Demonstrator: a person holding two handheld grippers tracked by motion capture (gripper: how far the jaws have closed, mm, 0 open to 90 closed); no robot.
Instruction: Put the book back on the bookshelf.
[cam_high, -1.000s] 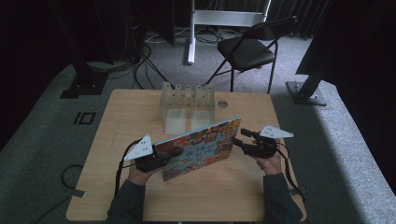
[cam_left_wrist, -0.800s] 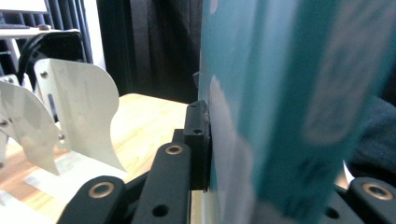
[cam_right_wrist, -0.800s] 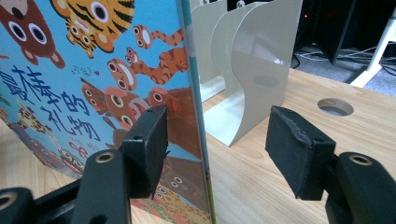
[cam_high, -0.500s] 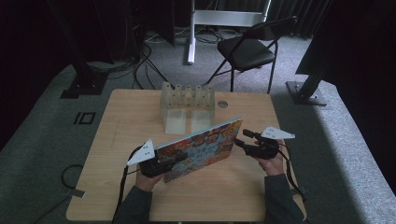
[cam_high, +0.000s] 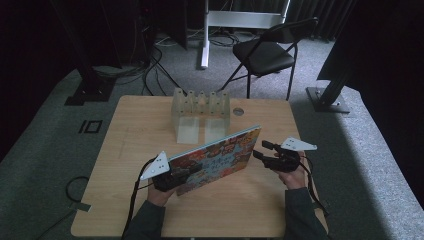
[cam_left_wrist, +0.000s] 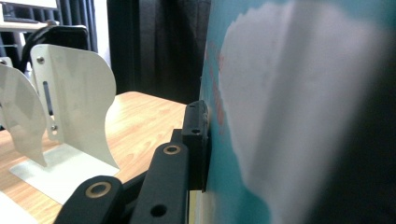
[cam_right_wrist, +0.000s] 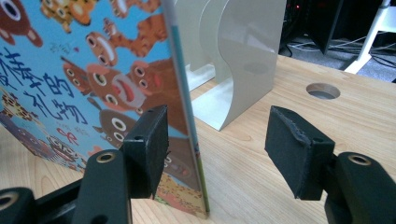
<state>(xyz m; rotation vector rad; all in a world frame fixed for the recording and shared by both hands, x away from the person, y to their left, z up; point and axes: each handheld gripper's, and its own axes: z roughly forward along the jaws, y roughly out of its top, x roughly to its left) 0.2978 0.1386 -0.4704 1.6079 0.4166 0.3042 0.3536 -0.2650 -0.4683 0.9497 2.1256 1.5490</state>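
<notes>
Picture book (cam_high: 215, 160) is standing on its lower edge on the wooden surface (cam_high: 125, 145), tilted a little, in front of the row of white bookends (cam_high: 200, 112) at the far side. You are gripping its left end with your left hand-held gripper (cam_high: 172, 176): in the left gripper view one black pad (cam_left_wrist: 196, 140) is pressing flat against the cover (cam_left_wrist: 280, 116), and the jaws have just been closing a touch on the book, so that grip is looking firm. Your right hand-held gripper (cam_high: 262, 150) is waiting at the book's right end with its jaws about half open. In the right gripper view the book's edge (cam_right_wrist: 184, 107) is sitting between them, close to the near pad (cam_right_wrist: 149, 149), with the far pad (cam_right_wrist: 294, 149) well clear, so nothing is being held on that side yet.

By the look of it, you are in the middle of taking the book in both grippers so as to carry it to the bookends. The next move is calling for the right jaws to close squarely on the cover, without pushing the thin book sideways. Only then should you be lifting, keeping it upright and lining its edge up with a gap between the white plates.
</notes>
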